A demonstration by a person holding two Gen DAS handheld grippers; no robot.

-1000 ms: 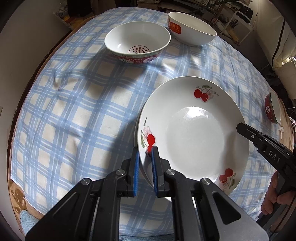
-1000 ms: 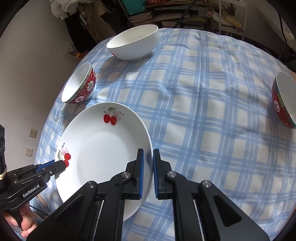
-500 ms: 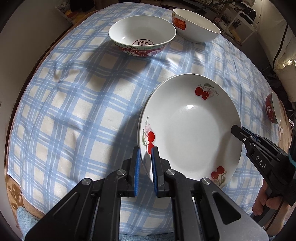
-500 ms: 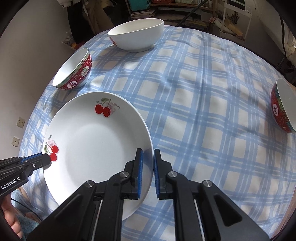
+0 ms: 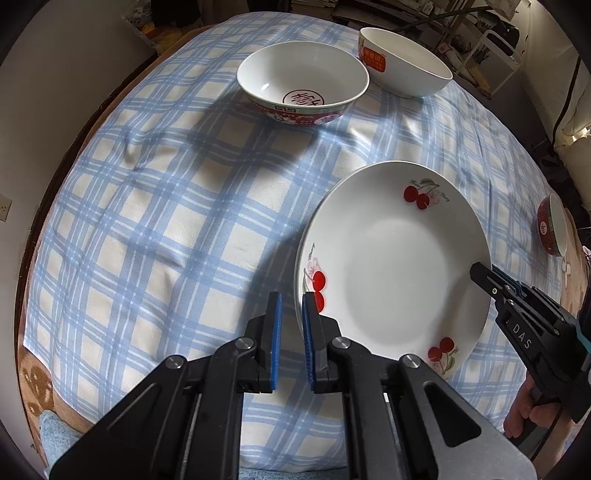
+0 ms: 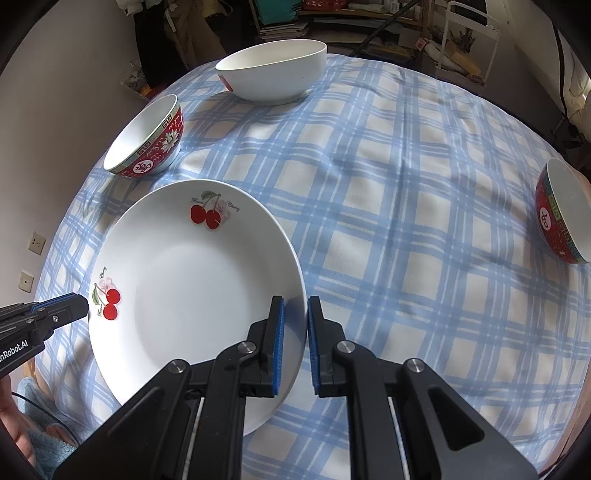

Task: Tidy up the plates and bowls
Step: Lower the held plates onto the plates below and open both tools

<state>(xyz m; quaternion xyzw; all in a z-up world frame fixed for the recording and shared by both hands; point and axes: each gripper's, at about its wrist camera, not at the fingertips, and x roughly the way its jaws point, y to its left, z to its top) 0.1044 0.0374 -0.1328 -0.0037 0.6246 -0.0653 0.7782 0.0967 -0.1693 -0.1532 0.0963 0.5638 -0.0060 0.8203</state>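
A white plate with red cherries (image 5: 399, 273) lies on the blue checked tablecloth (image 5: 155, 221); it also shows in the right wrist view (image 6: 192, 288). My left gripper (image 5: 290, 325) straddles its left rim with the jaws slightly apart, not pinching. My right gripper (image 6: 295, 328) straddles its right rim, jaws likewise slightly apart. A red-patterned bowl (image 5: 303, 88) and a plain white bowl (image 5: 406, 68) stand at the far side. Another red-patterned bowl (image 6: 563, 216) stands at the right edge.
The round table's edge (image 5: 37, 373) shows at the near left, with a blue towel (image 5: 59, 432) below it. Shelves and clutter (image 6: 369, 22) stand beyond the far side. A wall with sockets (image 6: 37, 242) is on the left.
Both grippers have opened a little around the plate's rim. The plate has come down onto the cloth, and both cameras have shifted slightly.
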